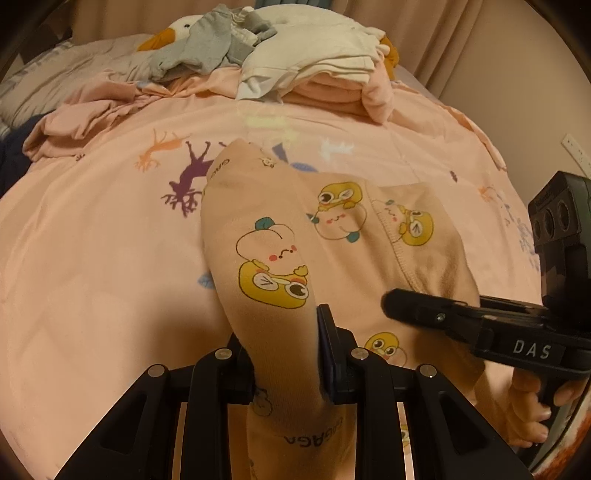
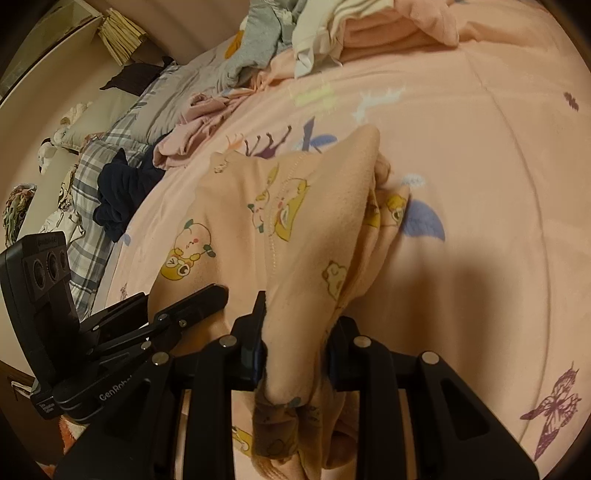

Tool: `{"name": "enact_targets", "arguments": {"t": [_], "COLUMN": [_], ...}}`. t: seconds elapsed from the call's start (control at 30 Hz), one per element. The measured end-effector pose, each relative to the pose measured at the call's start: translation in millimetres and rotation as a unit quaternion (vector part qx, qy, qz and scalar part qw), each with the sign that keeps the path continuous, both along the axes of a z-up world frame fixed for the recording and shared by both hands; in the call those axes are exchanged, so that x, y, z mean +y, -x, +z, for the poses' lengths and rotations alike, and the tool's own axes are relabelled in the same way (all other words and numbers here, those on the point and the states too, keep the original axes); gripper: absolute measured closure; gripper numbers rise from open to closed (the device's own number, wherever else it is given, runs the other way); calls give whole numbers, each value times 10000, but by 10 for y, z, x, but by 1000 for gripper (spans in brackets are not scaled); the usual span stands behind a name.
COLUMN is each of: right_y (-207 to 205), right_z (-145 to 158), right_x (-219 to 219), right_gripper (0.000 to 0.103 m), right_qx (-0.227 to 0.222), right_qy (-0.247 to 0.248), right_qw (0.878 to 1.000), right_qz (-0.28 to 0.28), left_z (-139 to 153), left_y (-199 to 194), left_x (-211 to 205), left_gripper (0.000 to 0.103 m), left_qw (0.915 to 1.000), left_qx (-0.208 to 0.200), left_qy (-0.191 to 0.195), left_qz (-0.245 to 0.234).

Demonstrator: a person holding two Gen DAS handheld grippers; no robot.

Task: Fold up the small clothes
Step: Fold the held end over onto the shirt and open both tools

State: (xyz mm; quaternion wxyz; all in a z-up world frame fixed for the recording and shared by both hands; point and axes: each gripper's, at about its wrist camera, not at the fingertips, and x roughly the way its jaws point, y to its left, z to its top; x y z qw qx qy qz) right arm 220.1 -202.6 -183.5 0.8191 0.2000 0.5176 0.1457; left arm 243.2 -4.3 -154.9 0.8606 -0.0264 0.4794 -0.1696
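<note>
Small peach-pink knit garment printed with yellow cartoon figures (image 1: 266,258): soft, light and limp, held bunched over the pink animal-print bed quilt (image 1: 92,258), pinched in the left tongs (image 1: 286,354) and the right tongs (image 2: 295,350); hems or seams are judged the best hold. Heaped white and grey clothes (image 1: 303,55), possibly over a plush goose, are noted well apart, nothing obstructing.

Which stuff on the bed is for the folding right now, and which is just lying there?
For the folding:
- peach cartoon-print garment
- left gripper and right gripper, both clamped on it

Just lying there:
- goose plush toy
- grey clothes
- white clothes
- dark navy garment
- pink quilt
</note>
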Motion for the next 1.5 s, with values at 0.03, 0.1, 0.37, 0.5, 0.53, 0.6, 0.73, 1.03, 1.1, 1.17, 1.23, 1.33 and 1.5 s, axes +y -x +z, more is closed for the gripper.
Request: {"name": "enact_targets", "arguments": {"t": [0.03, 0.1, 0.37, 0.5, 0.53, 0.6, 0.73, 1.03, 1.1, 1.17, 1.23, 1.33, 1.5], "right_y": [5, 7, -24, -4, -7, -3, 13, 267, 339, 400, 456, 484, 581], "right_z": [-20, -45, -147, -161, -167, -181, -187, 388, 493, 502, 416, 159, -37], "right_x": [-11, -26, -19, 21, 24, -3, -96, -200, -173, -73, 41, 101, -50], "right_gripper": [76, 75, 75, 75, 76, 75, 75, 78, 81, 86, 86, 94, 103], "right_qx": [9, 54, 156, 52, 45, 58, 210, -231, -394, -425, -365, -32, 136], "right_qy": [-22, -92, 15, 231, 254, 155, -225, 153, -43, -109, 121, 516, 389], "right_qw": [10000, 9999, 9999, 9997, 9997, 9998, 9989, 9984, 9985, 9989, 9993, 9986, 9991], "right_qz": [-16, -55, -62, -19, -25, -115, -345, -489, -379, -167, 1, 84, -46], "left_z": [-15, -39, -170, -204, -213, -211, -164, 507, 560, 483, 302, -87, -183], "left_y": [10, 15, 41, 87, 102, 116, 127, 367, 413, 472, 508, 558, 646], "left_x": [-1, 11, 37, 23, 29, 28, 104, 363, 332, 173, 94, 112, 351], "left_gripper": [77, 77, 69, 66, 66, 63, 59, 62, 62, 63, 64, 64, 64], "left_qw": [10000, 10000, 9999, 9993, 9992, 9988, 9985, 9937, 9944, 9957, 9973, 9985, 9981], "left_qx": [-24, -24, -106, -332, -361, -447, -423, -870, -809, -801, -582, -34, 168], "left_qy": [-14, 22, -2, -92, -60, -86, 90, 235, 406, -54, -201, -285, 237], "left_qz": [-10, 1, 83, 107, 167, 204, 350, 667, 551, 460, 394, 462, 551]}}
